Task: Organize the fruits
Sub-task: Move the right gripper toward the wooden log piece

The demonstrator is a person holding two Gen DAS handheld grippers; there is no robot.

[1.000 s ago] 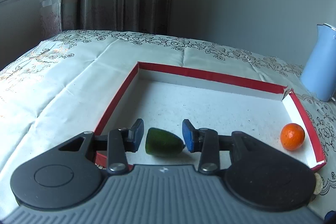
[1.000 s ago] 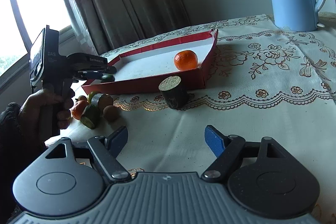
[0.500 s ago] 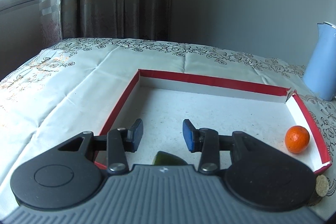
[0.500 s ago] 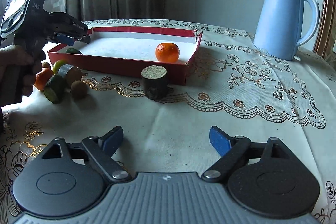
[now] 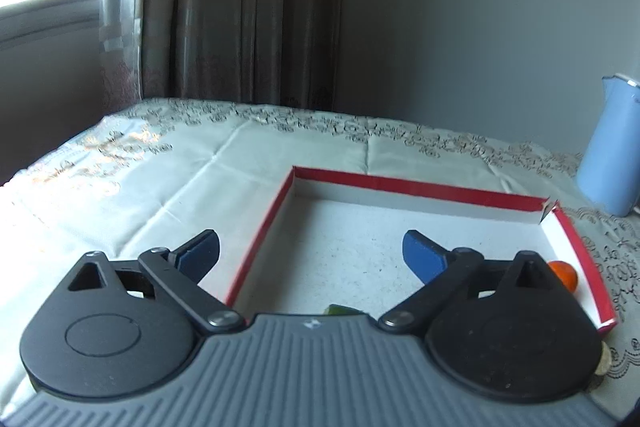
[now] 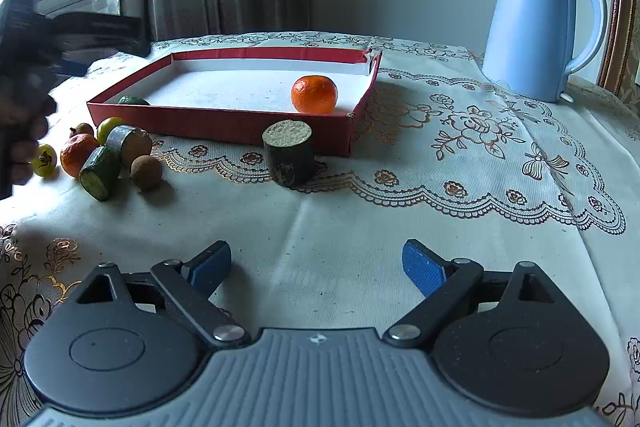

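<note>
A red box (image 6: 224, 125) with a white floor (image 5: 352, 243) lies on the table. In it are an orange (image 6: 314, 94) at the right, half hidden in the left wrist view (image 5: 564, 273), and a green fruit piece (image 6: 133, 100) at the near left, barely showing below my left gripper (image 5: 342, 310). My left gripper (image 5: 311, 251) is open and empty above the box's near left corner. My right gripper (image 6: 316, 265) is open and empty over bare cloth. A dark cylinder piece (image 6: 289, 157) stands before the box. Several small fruits (image 6: 100, 159) lie left of it.
A blue kettle (image 6: 538, 27) stands at the back right on the lace tablecloth (image 6: 480, 147); it also shows in the left wrist view (image 5: 612, 155). Curtains and a window are behind the table. The hand holding the left gripper (image 6: 24, 67) is at the left edge.
My left gripper has opened wide, let go of the green fruit piece in the box and pulled back and up. My right gripper has swung right and stayed open.
</note>
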